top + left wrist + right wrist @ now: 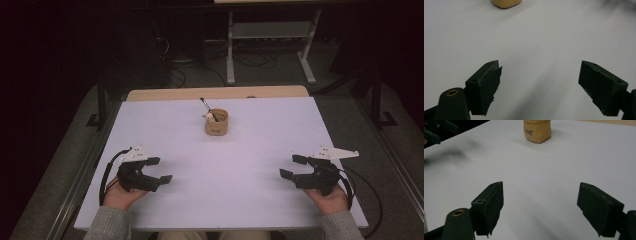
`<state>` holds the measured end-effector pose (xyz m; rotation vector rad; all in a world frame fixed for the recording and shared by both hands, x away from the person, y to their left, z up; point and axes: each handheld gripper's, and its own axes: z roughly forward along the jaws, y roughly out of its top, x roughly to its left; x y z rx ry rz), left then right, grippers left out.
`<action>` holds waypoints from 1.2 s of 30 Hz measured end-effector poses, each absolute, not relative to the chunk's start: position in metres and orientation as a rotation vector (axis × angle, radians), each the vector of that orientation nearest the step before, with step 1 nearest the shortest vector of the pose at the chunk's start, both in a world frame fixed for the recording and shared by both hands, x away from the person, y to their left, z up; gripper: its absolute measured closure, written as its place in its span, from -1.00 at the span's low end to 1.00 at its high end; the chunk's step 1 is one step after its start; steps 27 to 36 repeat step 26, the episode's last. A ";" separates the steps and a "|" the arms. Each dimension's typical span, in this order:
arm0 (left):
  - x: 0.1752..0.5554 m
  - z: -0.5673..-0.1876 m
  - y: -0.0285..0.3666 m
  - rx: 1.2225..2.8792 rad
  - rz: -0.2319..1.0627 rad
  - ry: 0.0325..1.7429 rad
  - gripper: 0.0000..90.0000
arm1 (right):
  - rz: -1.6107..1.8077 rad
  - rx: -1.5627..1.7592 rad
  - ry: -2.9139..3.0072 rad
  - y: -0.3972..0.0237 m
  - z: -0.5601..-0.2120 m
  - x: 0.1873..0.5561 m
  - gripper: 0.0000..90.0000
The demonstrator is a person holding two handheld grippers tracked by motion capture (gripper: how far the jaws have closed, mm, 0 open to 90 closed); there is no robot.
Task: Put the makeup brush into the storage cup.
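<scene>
A tan cup [216, 122] stands upright on the white table [250, 150] toward the far middle, with a dark-handled tool [208, 108] leaning out of it. The cup's base [506, 3] shows at the top of the left gripper view, and its body [537, 131] at the top of the right gripper view. My left gripper [161, 170] rests near the table's front left, open, with bare table between its jaws [539, 87]. My right gripper [293, 167] sits at the front right, open as well, nothing between its jaws [540, 207]. Both point inward.
A wooden strip [215, 93] borders the table's far edge. Beyond it stand a grey metal frame [270, 45] and cables on a dark floor. A grey-sleeved forearm [107, 225] enters at each bottom corner. Black cables trail from both grippers.
</scene>
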<state>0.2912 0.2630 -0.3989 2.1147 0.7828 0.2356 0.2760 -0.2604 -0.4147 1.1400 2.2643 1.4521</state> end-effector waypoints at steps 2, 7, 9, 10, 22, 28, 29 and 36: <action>0.291 -0.398 0.264 2.103 0.234 0.780 -0.64 | 1.445 1.139 2.262 -0.260 -0.414 0.276 -0.60; 0.291 -0.397 0.264 2.098 0.238 0.781 -0.64 | 1.436 1.136 2.255 -0.259 -0.413 0.275 -0.65; 0.291 -0.398 0.264 2.102 0.236 0.777 -0.64 | 1.434 1.138 2.252 -0.259 -0.413 0.275 -0.66; 0.291 -0.398 0.264 2.103 0.236 0.776 -0.64 | 1.434 1.139 2.251 -0.259 -0.413 0.275 -0.66; 0.290 -0.398 0.263 2.113 0.232 0.774 -0.64 | 1.434 1.134 2.249 -0.260 -0.412 0.275 -0.67; 0.290 -0.398 0.263 2.113 0.233 0.775 -0.64 | 1.435 1.131 2.248 -0.259 -0.412 0.275 -0.67; 0.290 -0.398 0.263 2.113 0.233 0.775 -0.64 | 1.435 1.131 2.248 -0.259 -0.412 0.275 -0.67; 0.290 -0.398 0.263 2.113 0.233 0.775 -0.64 | 1.435 1.131 2.248 -0.259 -0.412 0.275 -0.67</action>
